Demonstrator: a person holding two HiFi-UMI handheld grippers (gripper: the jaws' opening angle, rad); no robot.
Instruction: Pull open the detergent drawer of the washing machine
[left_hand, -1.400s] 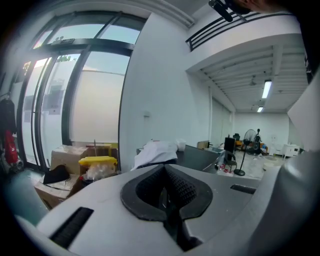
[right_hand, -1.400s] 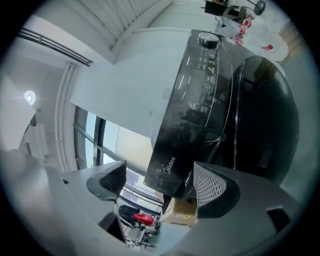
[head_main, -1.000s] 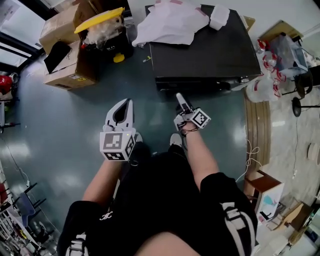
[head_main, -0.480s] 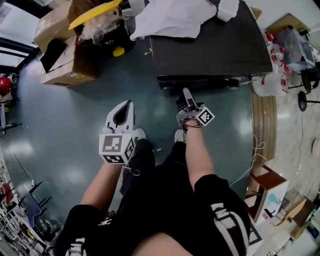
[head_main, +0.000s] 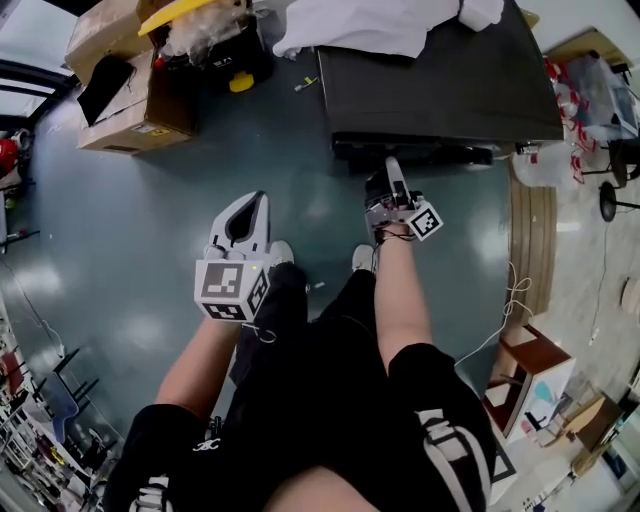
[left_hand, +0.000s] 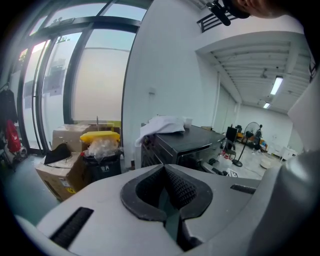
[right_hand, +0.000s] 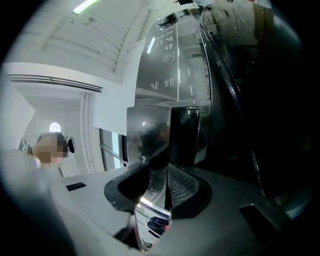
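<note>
- The person crouches on the grey-green floor (head_main: 120, 220) in front of the black washing machine (head_main: 440, 85), which fills the head view from 12 to 2 o'clock.
- The right gripper (head_main: 392, 168) reaches to 12 o'clock from the bare right forearm, its tip touching the machine's front edge.
- In the right gripper view, the right gripper (right_hand: 167, 165) has its jaws pressed nearly together, pinching the thin glossy edge of the detergent drawer (right_hand: 184, 132). The drawer's dark face rises straight up from between the pads, with the shiny control panel (right_hand: 170, 65) above it.
- From the head view I cannot tell how far the drawer stands out of the machine.
- The left gripper (head_main: 252, 202) hovers over bare floor at 9 o'clock of the right one, well apart from the machine. Its jaws are pressed together with nothing between them (left_hand: 164, 170).
- A crumpled white cloth (head_main: 350, 30) lies on the machine's top.
- At 11 o'clock sit a cardboard box (head_main: 135, 115) and a yellow-lidded bin (head_main: 190, 15).
</note>
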